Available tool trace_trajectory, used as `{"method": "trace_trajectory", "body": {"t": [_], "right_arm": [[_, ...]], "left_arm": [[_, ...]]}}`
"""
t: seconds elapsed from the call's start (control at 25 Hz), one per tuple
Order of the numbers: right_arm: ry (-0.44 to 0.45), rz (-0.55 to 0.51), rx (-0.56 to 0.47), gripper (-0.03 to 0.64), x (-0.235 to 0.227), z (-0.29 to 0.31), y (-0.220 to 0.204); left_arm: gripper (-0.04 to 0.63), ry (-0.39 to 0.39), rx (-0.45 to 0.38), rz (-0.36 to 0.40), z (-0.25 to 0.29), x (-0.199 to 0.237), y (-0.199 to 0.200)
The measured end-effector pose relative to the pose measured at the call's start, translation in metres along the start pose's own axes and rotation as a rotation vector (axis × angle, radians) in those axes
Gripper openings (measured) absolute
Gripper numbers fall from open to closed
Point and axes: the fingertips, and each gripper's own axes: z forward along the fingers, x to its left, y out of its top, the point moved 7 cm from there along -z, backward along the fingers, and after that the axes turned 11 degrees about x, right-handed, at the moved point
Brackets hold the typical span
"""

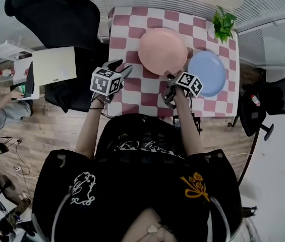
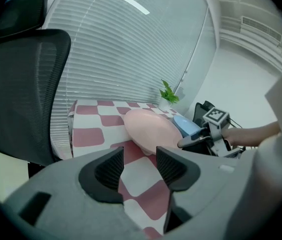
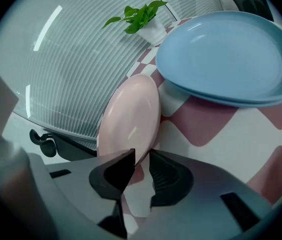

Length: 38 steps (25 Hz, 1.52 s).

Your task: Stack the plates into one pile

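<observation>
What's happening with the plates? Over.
Left tool open, empty. Right tool straddling rim of pink plate. Blue plate alongside, unstacked. Nothing between them.

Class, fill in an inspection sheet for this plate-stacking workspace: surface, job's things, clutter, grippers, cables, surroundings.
Surface: table under a red-and-white checked cloth.
Job's things: round pink plate and round blue plate lie side by side, unstacked.
Clutter: small green potted plant at the far corner.
Grippers: left gripper open, empty; right gripper has its jaws round the pink plate's near rim, grip unclear.
Cables: loose wires on the wooden floor.
Surroundings: black office chair, window blinds.
</observation>
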Motion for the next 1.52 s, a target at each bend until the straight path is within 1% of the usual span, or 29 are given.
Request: {"method": "trace_trajectory", "body": {"t": [0.2,0.28,0.44,0.52,0.6,0.68,0.8,0.84,0.96,1.04,1.16,1.24,1.32,1.4,1.52], "right_arm": [[-0.003,-0.038,0.041,0.090,-0.011,-0.013,-0.030],[-0.006,-0.048,0.051,0.089,-0.016,-0.018,-0.041],[-0.013,-0.071,0.063,0.091,-0.022,-0.024,-0.058],[-0.014,-0.077,0.065,0.091,-0.023,-0.025,-0.064],[-0.020,-0.078,0.062,0.091,-0.023,-0.027,-0.069],[-0.036,-0.092,0.053,0.091,-0.021,-0.030,-0.071],[-0.067,-0.156,0.040,0.091,-0.014,-0.037,-0.069],[-0.071,-0.175,0.035,0.091,-0.011,-0.039,-0.069],[-0.061,-0.212,0.017,0.091,-0.004,-0.049,-0.068],[-0.053,-0.230,0.006,0.091,0.000,-0.057,-0.066],[-0.071,-0.262,-0.013,0.091,-0.001,-0.072,-0.060],[-0.079,-0.274,-0.031,0.091,-0.003,-0.083,-0.052],[-0.067,-0.269,-0.053,0.089,-0.006,-0.095,-0.045],[-0.053,-0.262,-0.072,0.087,-0.012,-0.109,-0.036],[-0.053,-0.273,-0.088,0.087,-0.028,-0.129,-0.022]], "left_arm": [[0.204,-0.051,0.069,-0.020,0.032,0.009,0.004],[0.204,-0.066,0.106,-0.014,0.046,0.009,0.004],[0.206,-0.076,0.163,0.008,0.066,0.008,-0.001],[0.204,-0.077,0.179,0.006,0.071,0.007,-0.005],[0.184,-0.083,0.177,-0.002,0.072,0.004,-0.007],[0.129,-0.074,0.177,0.009,0.072,0.000,-0.009],[0.130,-0.044,0.196,0.053,0.069,-0.005,-0.013],[0.130,-0.041,0.189,0.053,0.066,-0.006,-0.014],[0.130,-0.047,0.138,0.013,0.053,-0.012,-0.014],[0.130,-0.037,0.104,0.010,0.047,-0.017,-0.012],[0.129,-0.031,0.044,0.043,0.046,-0.031,-0.006],[0.129,-0.019,0.022,0.066,0.038,-0.048,0.007],[0.129,-0.020,-0.006,0.083,0.035,-0.062,0.019],[0.129,-0.031,-0.030,0.089,0.038,-0.076,0.027],[0.129,-0.038,-0.044,0.093,0.049,-0.101,0.035]]}}
